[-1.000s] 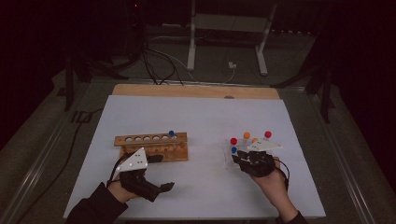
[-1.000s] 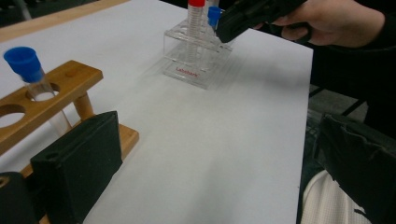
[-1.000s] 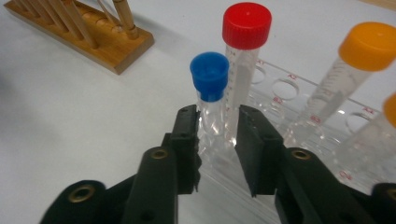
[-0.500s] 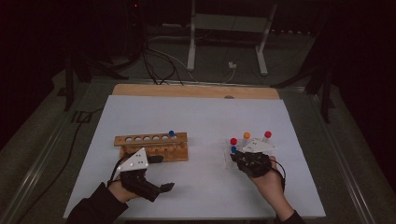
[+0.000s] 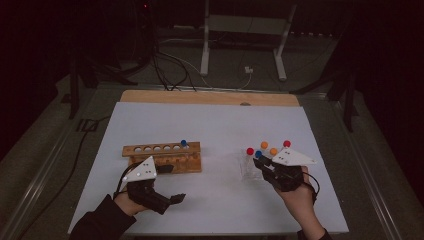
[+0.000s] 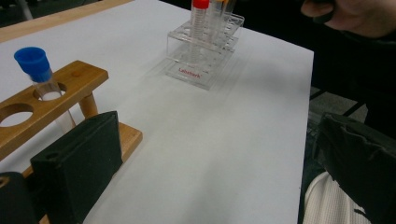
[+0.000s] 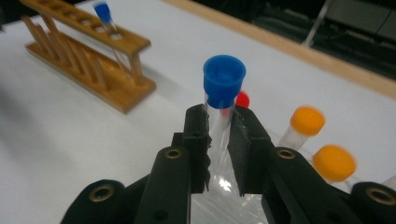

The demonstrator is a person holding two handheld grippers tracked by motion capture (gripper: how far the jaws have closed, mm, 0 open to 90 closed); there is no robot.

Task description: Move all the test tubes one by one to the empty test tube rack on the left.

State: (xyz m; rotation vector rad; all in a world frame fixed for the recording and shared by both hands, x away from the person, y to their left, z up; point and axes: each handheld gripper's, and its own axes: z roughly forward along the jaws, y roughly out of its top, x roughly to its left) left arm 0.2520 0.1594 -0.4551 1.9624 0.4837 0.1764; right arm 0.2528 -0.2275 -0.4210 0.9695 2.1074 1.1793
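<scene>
At the clear plastic rack [image 6: 204, 56], the lower part of the blue-capped test tube [image 7: 223, 100] is hidden behind the right gripper [image 7: 218, 140], whose jaws are clamped on it just under the cap. The left gripper [image 5: 167, 192] stands released, holding nothing, beside the wooden rack [image 5: 162, 156]. Counted: two red caps, two orange, two blue, one blue-capped tube seated in the wooden rack.

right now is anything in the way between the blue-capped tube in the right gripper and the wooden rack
Nothing visible is. The right gripper holds the blue-capped tube above the clear rack, and bare white table lies between it and the wooden rack. The left gripper waits nearer the person.
</scene>
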